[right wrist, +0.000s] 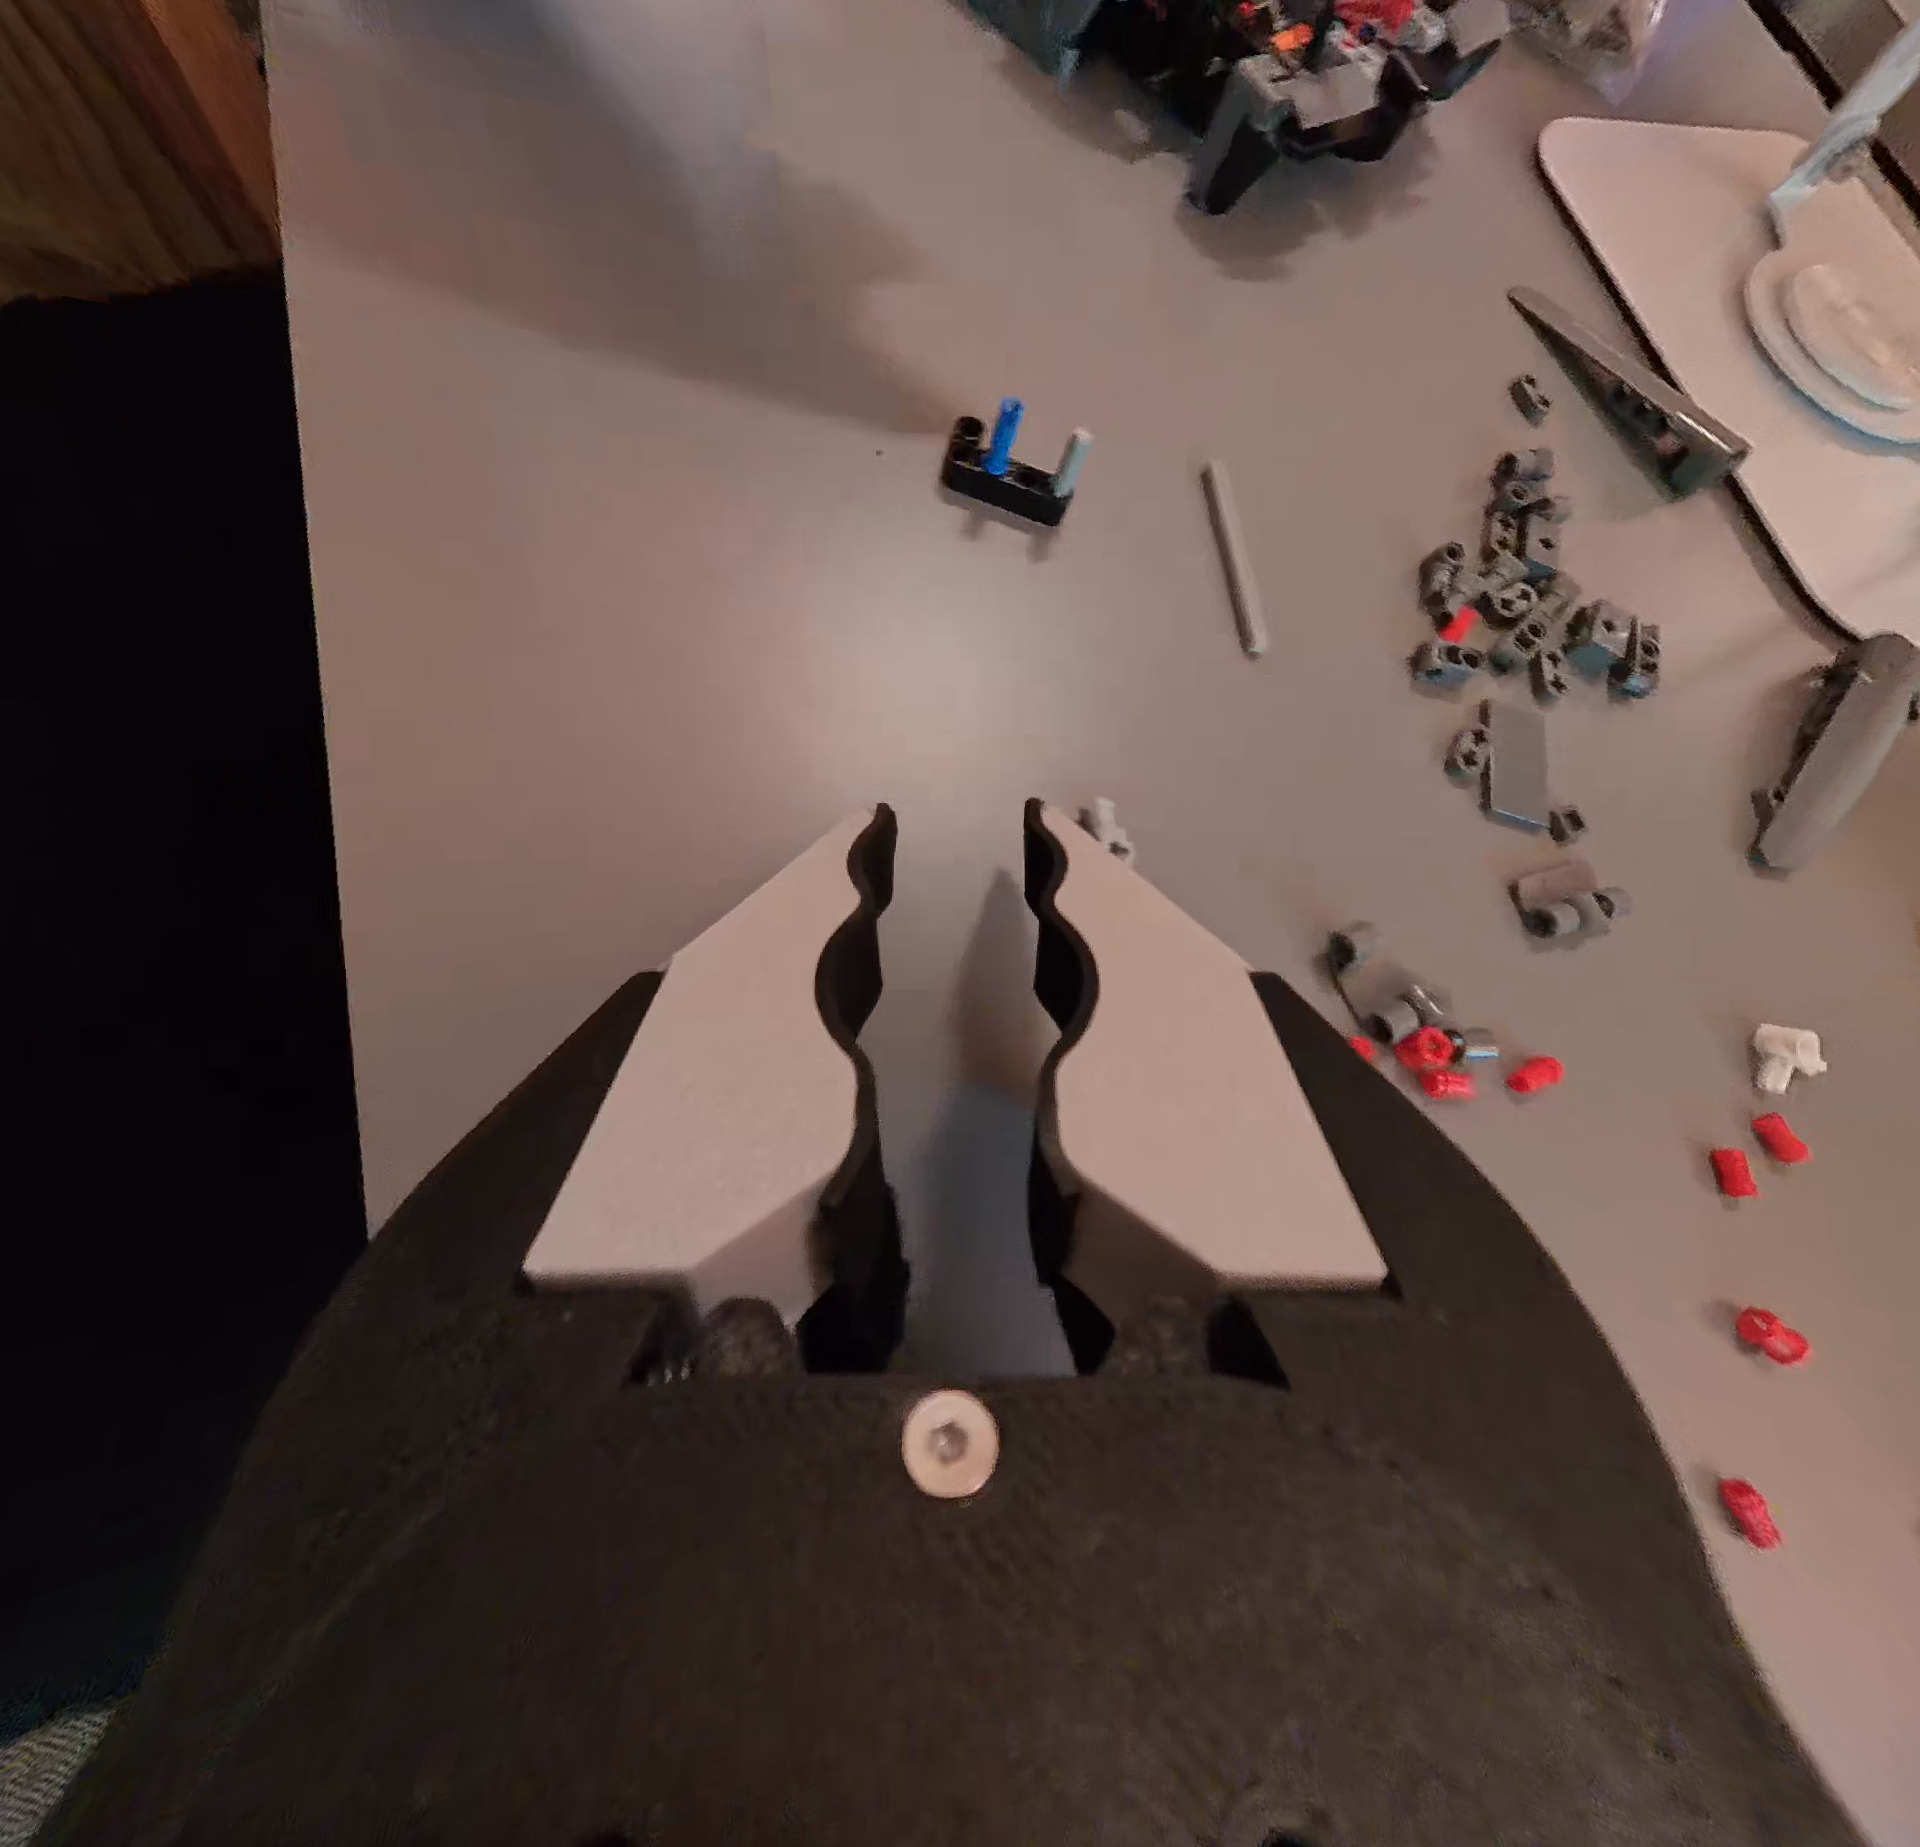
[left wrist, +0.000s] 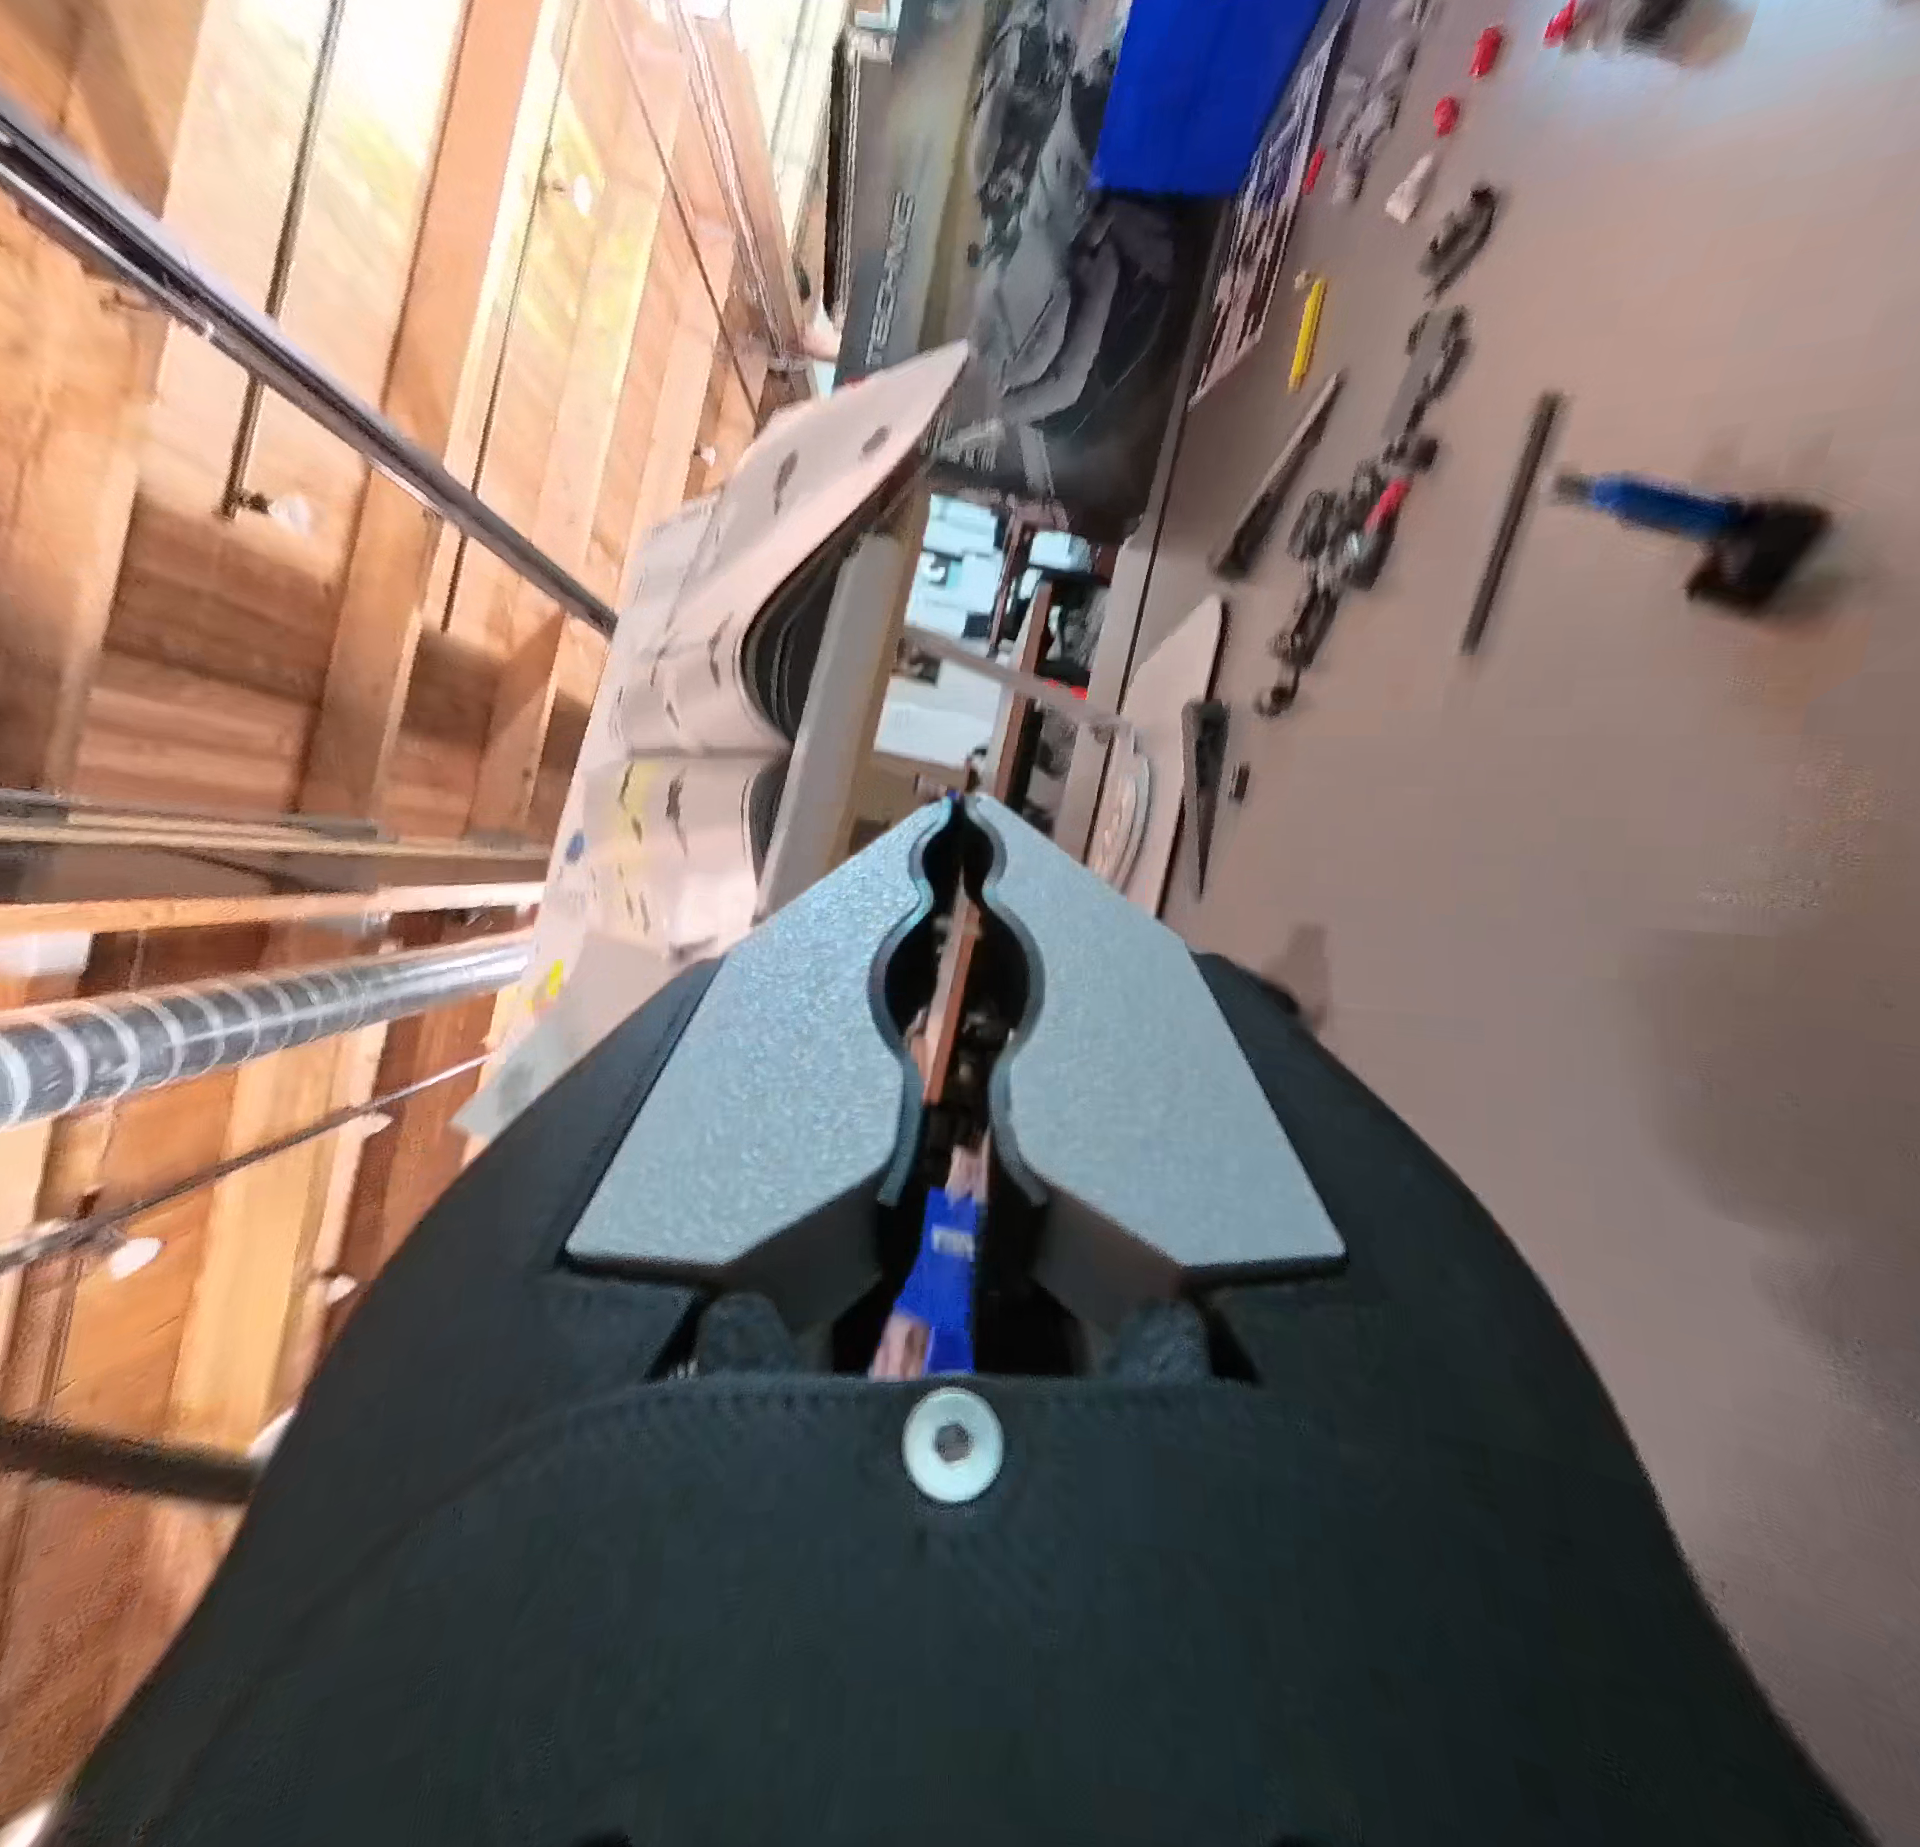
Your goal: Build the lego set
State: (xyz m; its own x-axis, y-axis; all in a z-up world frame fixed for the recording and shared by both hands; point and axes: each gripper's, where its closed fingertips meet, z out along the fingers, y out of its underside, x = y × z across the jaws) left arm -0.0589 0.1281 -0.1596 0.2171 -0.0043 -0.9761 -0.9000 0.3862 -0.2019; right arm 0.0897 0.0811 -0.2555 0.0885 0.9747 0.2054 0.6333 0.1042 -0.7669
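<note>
Right hand-held gripper [right wrist: 956, 810] spread, bare, above the desk [right wrist: 623, 654].
Left hand-held gripper [left wrist: 961, 805] pressed together; small stiff grey piece [right wrist: 1107, 823] beside right fingertip.

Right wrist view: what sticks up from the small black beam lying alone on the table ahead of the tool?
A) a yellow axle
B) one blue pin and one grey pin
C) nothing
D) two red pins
B: the black beam carries an upright blue pin and a grey pin near its other end.

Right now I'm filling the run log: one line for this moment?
left gripper: jaws shut, empty | right gripper: jaws open, empty, above table | black beam ahead, untouched
</note>
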